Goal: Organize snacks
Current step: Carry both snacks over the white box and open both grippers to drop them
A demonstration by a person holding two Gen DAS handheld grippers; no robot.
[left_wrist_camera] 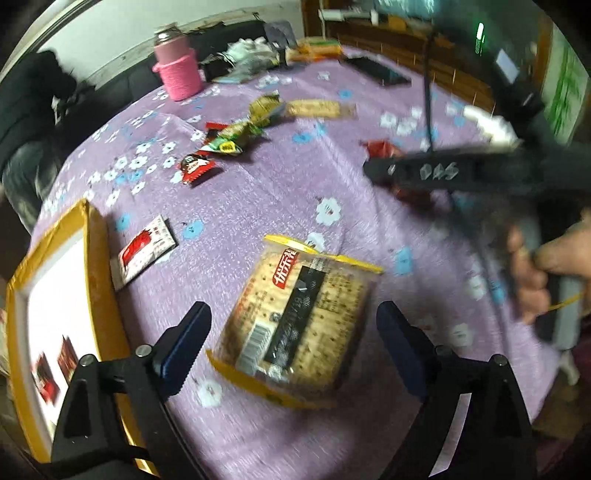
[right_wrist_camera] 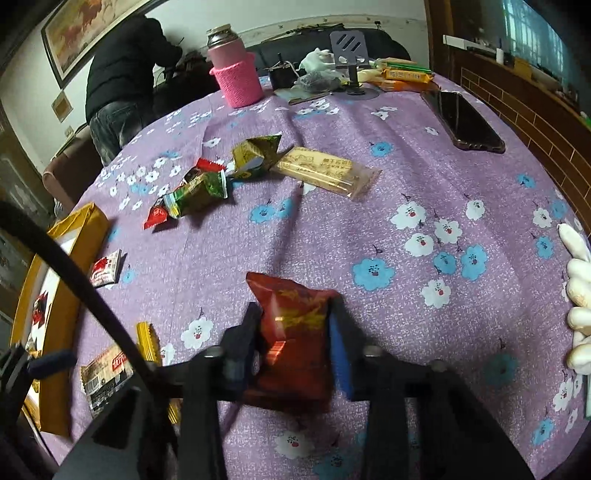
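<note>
My left gripper (left_wrist_camera: pixel 291 347) has black angular arms, silver screws and blue serrated finger pads (left_wrist_camera: pixel 184 350). My right gripper (right_wrist_camera: pixel 293 339) matches; a bare-skinned hand (left_wrist_camera: pixel 535 273) grips its handle.

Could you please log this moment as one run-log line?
left gripper: open over cracker pack | right gripper: shut on red snack packet | box: left

Soft, dim indoor daylight, with strong fisheye bending.

The window (right_wrist_camera: pixel 532 33) at the upper right gives cool light; the left wrist view is motion-blurred, especially the right gripper (left_wrist_camera: pixel 436 173); corners are black.
</note>
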